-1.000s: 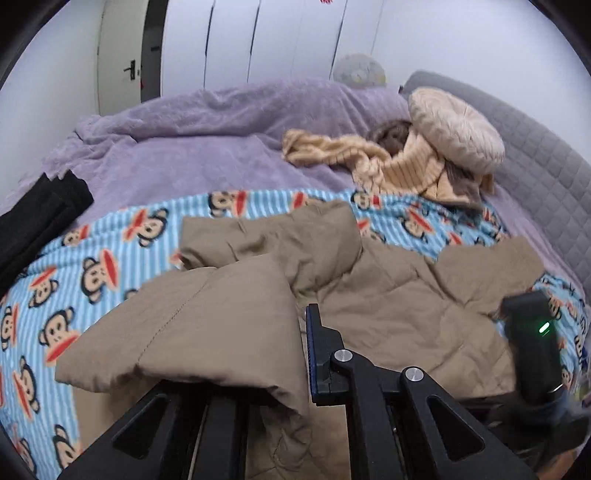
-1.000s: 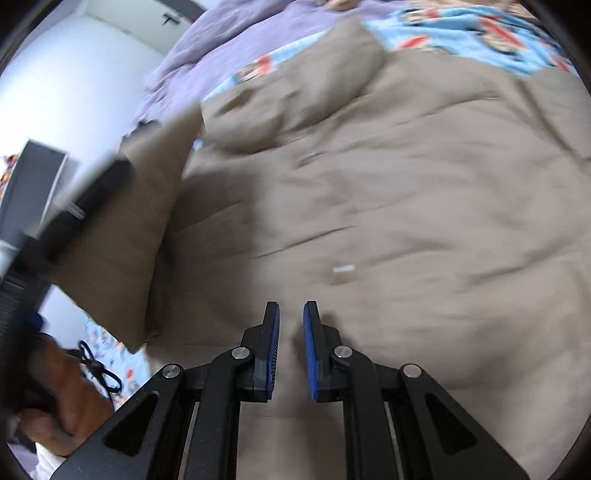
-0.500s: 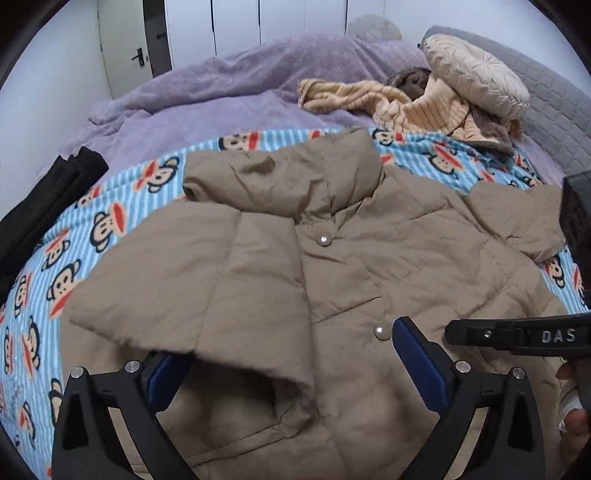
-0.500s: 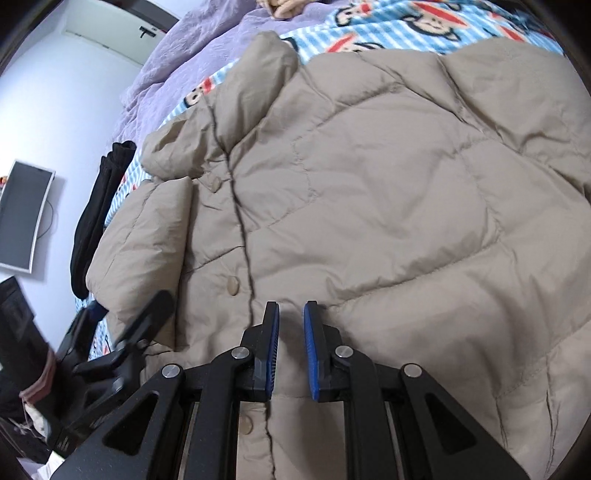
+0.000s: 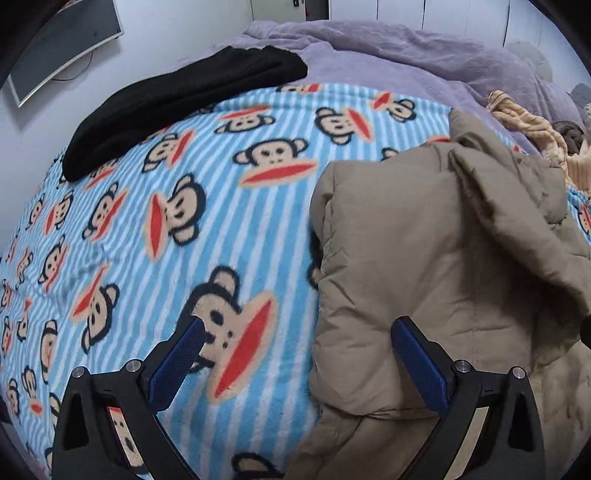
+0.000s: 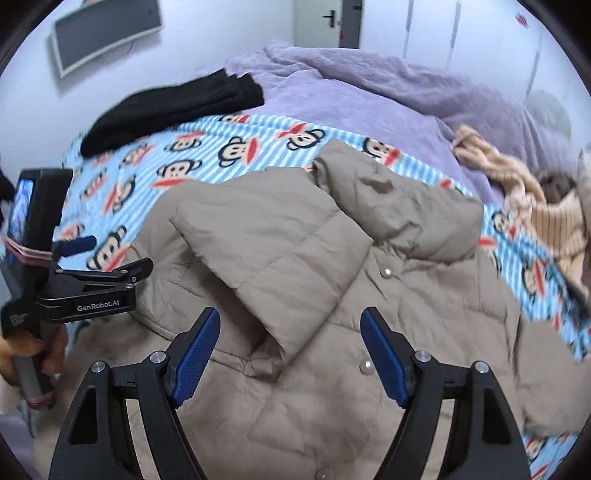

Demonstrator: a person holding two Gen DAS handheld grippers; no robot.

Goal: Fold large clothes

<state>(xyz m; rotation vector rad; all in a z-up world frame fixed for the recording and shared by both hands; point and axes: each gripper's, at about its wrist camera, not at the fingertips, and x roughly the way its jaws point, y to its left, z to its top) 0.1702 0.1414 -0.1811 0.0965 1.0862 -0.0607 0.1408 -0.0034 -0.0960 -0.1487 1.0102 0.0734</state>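
A tan padded jacket (image 6: 332, 280) lies front-up on the monkey-print blanket (image 5: 166, 221), its left sleeve folded across the chest. In the left wrist view the jacket (image 5: 436, 266) fills the right half, its folded edge running down the middle. My left gripper (image 5: 295, 350) stands open, straddling that edge with nothing between its fingers; it also shows at the left of the right wrist view (image 6: 107, 262), held by a hand. My right gripper (image 6: 290, 347) hovers open over the folded sleeve's cuff, holding nothing.
A black folded garment (image 5: 177, 99) lies at the blanket's far left. A purple duvet (image 6: 369, 92) covers the far bed. A beige striped garment (image 6: 535, 199) is heaped at the right. A monitor (image 6: 103, 33) hangs on the wall.
My left gripper let go of the sleeve, now lying folded over the chest, opened and swung left to the jacket's side edge. My right gripper opened and drew back from the jacket.
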